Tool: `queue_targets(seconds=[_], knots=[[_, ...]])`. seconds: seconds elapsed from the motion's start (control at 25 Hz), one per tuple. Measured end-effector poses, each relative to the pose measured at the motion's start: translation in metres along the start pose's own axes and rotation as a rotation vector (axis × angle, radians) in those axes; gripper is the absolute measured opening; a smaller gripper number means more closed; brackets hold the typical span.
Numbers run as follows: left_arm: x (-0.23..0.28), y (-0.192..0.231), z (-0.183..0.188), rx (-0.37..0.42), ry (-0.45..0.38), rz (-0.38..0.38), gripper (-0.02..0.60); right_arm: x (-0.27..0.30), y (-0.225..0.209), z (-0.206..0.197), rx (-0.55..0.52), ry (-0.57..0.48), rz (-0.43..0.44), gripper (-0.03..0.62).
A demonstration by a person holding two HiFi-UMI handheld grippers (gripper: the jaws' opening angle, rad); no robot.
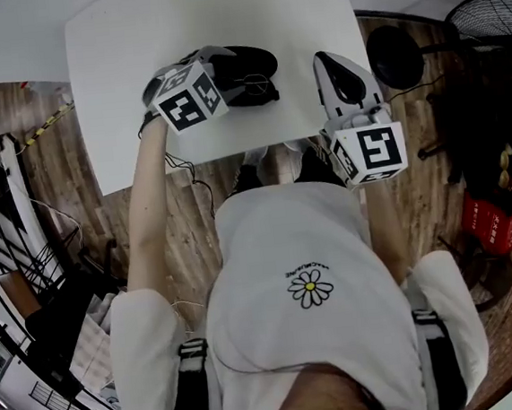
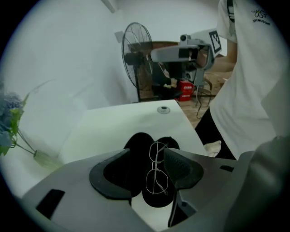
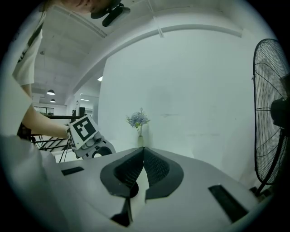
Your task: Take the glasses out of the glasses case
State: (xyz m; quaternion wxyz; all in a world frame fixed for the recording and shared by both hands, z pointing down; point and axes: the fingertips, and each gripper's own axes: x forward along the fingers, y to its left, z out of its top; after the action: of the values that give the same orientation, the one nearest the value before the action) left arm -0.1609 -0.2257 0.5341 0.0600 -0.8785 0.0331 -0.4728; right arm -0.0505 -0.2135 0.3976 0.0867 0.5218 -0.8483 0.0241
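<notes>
Left gripper (image 2: 147, 154): jaws wide apart, gripping nothing. It sits low over the white table (image 1: 132, 40), aimed at the glasses case (image 1: 251, 63).

Case (image 2: 138, 145): black, lying open and flat on the table, and its rounded lobes show between and beyond the left pads.

Glasses (image 2: 157, 170): thin silver wire frame with clear lenses, lying on top of the open case's dark lining. In the left gripper view they run lengthwise in the gap between the jaws, closer to the right-hand pad (image 2: 181, 167). Can't tell if the frame touches that pad. In the head view the glasses (image 1: 258, 87) show as a faint wire outline at the case's near edge, just beside the left gripper (image 1: 225, 72).

Right gripper (image 3: 143, 152): jaws closed tip to tip, nothing between them. It's held off the table's right side (image 1: 330, 62), well apart from the case.

Small round disc (image 2: 163, 109) sits on the far part of the table.
</notes>
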Motion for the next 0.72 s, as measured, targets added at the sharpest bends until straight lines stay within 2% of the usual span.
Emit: queue_targets(seconds=[0.16, 0.36, 0.48, 0.72], knots=[[0.024, -0.013, -0.024, 0.07, 0.125, -0.094, 0.222, -0.001, 0.002, -0.013, -0.005, 0.037, -0.001, 0.009], [0.04, -0.016, -0.049, 0.143, 0.241, -0.149, 0.222, 0.0, 0.005, -0.025, 0.018, 0.069, -0.005, 0.009], [0.045, -0.016, -0.056, 0.155, 0.267, -0.171, 0.225, 0.005, 0.008, -0.031, 0.032, 0.08, -0.002, 0.009], [0.055, -0.02, -0.058, 0.115, 0.278, -0.217, 0.226, 0.011, 0.014, -0.04, 0.045, 0.1, 0.023, 0.009]])
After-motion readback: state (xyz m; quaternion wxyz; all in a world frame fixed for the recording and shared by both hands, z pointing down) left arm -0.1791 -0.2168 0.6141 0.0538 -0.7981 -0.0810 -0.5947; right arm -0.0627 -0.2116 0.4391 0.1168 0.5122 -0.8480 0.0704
